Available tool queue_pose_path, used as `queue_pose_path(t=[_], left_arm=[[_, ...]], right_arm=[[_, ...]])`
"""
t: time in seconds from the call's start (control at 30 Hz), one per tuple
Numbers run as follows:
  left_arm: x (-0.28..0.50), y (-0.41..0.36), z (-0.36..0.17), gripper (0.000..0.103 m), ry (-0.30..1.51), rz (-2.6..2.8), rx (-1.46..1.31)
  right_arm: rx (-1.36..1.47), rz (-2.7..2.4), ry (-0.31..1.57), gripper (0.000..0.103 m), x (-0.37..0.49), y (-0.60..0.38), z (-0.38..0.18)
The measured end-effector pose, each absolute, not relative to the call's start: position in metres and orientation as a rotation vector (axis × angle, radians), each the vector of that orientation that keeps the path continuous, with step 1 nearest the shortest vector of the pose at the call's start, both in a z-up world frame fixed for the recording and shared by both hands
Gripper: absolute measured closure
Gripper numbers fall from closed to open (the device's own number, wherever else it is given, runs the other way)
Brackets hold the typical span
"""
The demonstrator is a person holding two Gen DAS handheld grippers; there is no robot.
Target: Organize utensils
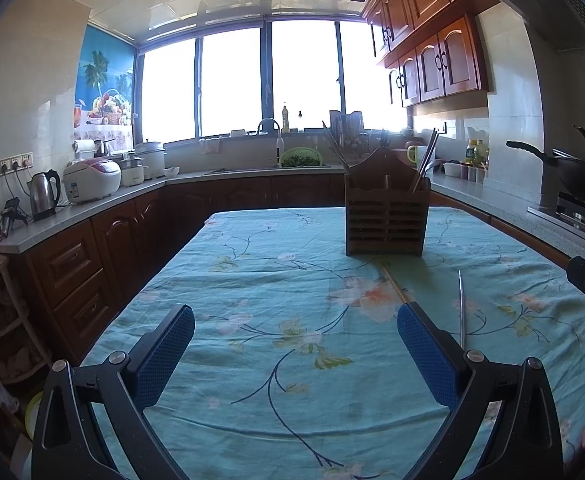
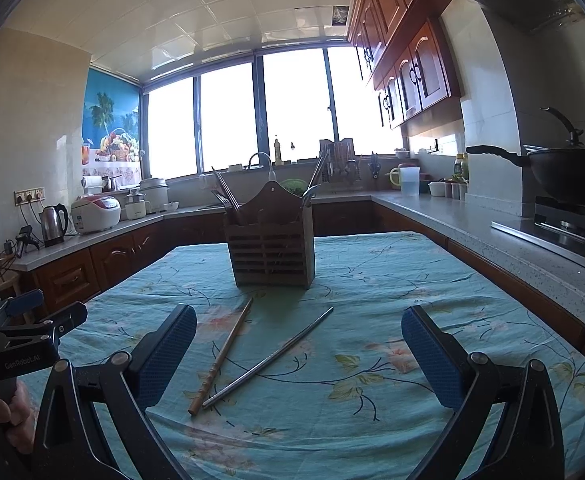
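A wooden slatted utensil holder (image 2: 272, 246) stands upright on the floral teal tablecloth (image 2: 372, 288), with several chopsticks and utensils in it; it also shows in the left wrist view (image 1: 386, 220). A wooden chopstick (image 2: 222, 356) and a metal chopstick (image 2: 268, 358) lie loose on the cloth in front of it, between my right gripper's fingers. In the left wrist view the metal chopstick (image 1: 462, 308) and wooden chopstick (image 1: 394, 284) lie by the right finger. My right gripper (image 2: 298, 316) is open and empty. My left gripper (image 1: 296, 316) is open and empty over bare cloth.
The left gripper's body (image 2: 28, 332) sits at the left edge of the right wrist view. Counters surround the table: kettle (image 2: 54, 224) and rice cooker (image 2: 96, 208) on the left, sink (image 2: 260, 160) at the back, wok (image 2: 572, 172) on the stove on the right.
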State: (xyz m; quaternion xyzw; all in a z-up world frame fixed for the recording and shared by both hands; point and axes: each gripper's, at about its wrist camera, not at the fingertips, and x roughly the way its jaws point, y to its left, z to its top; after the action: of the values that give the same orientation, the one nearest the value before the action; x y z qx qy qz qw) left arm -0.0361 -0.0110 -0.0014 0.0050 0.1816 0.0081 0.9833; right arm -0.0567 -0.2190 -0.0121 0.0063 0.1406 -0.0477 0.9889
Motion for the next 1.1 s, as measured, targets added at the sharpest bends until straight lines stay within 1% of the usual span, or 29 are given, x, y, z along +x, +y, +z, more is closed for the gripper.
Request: queue_pose_path(t=[1.1], left_arm=[[-0.0385,-0.017,-0.0007,0.001,0.376,0.013,0.004]], right_arm=[[0.011,-0.091,0.318,0.0,-0.0515,-0.2167,-0.015]])
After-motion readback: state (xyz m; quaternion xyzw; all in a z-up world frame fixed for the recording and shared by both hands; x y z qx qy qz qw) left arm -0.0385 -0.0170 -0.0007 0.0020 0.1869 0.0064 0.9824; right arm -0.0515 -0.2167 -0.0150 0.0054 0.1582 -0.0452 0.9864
